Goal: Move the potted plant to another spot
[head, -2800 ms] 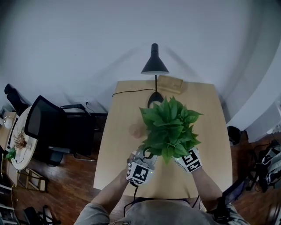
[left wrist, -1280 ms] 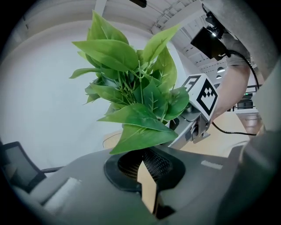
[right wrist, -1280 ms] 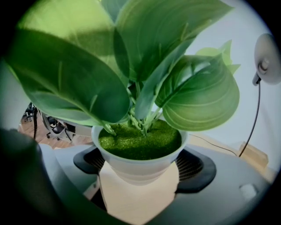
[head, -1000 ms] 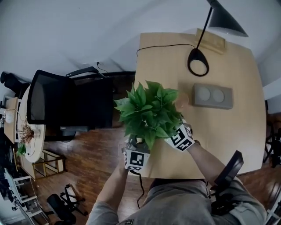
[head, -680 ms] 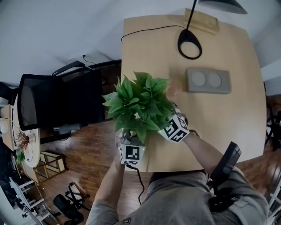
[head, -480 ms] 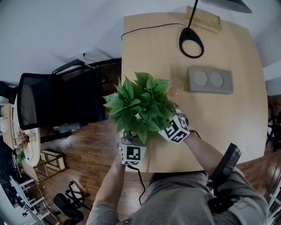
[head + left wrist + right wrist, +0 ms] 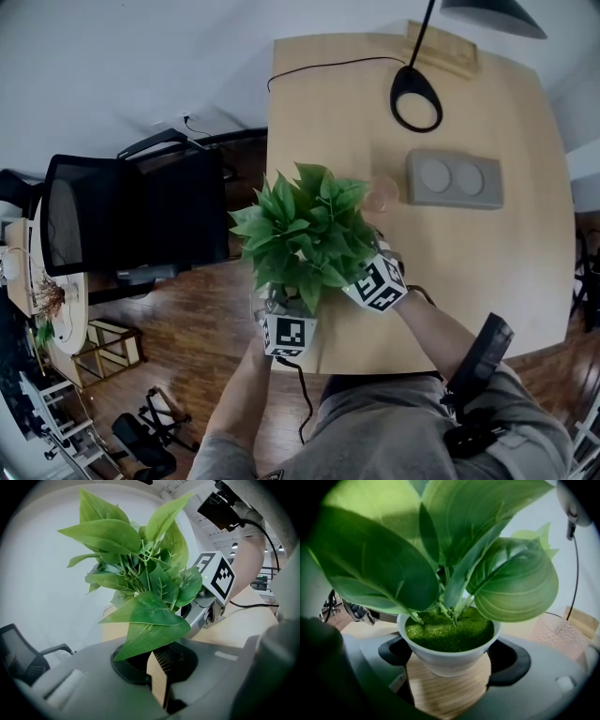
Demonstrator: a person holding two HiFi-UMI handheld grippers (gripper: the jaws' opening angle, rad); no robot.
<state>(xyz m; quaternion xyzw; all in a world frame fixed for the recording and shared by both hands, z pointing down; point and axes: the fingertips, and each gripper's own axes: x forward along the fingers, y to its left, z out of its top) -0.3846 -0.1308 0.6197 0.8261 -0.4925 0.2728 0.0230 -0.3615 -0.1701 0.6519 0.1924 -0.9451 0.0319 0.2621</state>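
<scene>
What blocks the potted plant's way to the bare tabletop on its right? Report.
Nothing visible. The tabletop right of the potted plant is bare; the grey block and translucent cup sit farther back.

The plant (image 7: 305,239) stands upright, a full bunch of broad, pointed, bright green leaves on thin stems. We see it rooted in a small white pot (image 7: 440,660), round and narrowing toward its base, topped with green moss. The pot sits level, clasped on both sides between the jaws of the right gripper (image 7: 450,656). It is by the table's (image 7: 487,272) near left edge, leaves reaching out past it.
</scene>
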